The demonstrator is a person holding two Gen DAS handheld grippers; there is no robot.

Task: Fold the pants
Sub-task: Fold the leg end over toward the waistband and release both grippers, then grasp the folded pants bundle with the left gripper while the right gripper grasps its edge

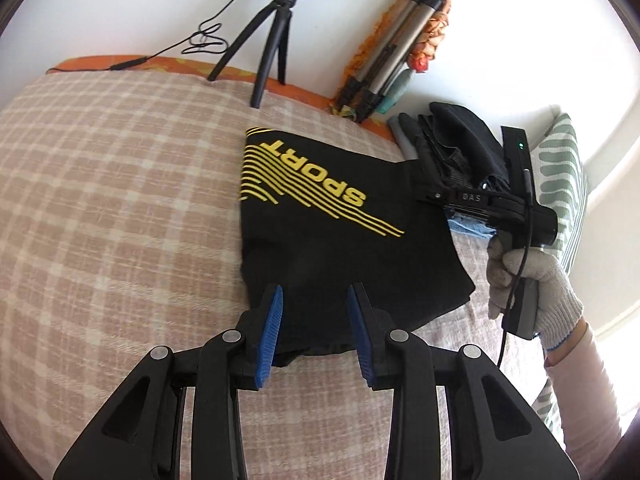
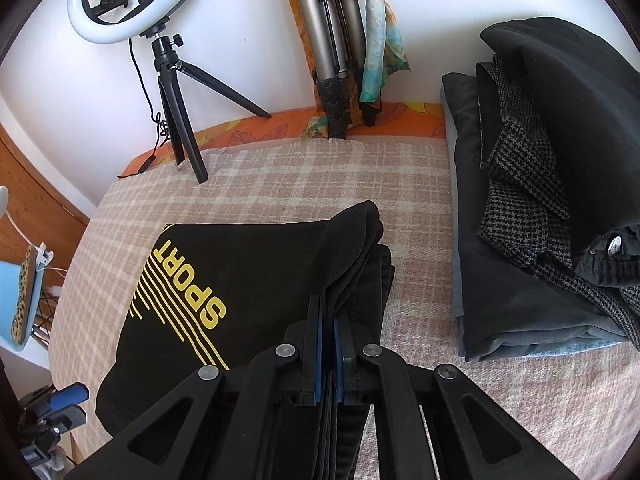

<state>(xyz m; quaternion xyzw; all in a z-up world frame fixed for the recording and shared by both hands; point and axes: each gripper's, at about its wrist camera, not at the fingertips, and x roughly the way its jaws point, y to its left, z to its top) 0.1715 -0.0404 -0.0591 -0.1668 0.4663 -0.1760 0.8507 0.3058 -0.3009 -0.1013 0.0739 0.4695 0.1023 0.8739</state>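
Between blue pads, the right gripper [image 2: 328, 344] clamps the folded edge of black pants [image 1: 332, 216] (several layers thick), while the left gripper [image 1: 314, 332] hovers spread wide over their near hem. Pants lie on a plaid blanket [image 1: 120, 200]; yellow lettering reads "SPORT" [image 1: 316, 172].

Both views are brightly daylit. Strong fisheye distortion bends the edges, with dark vignette corners. In the left wrist view the right side is overexposed to white. The ring light [image 2: 116, 0] glows without glare. Shadows are soft; focus is sharp
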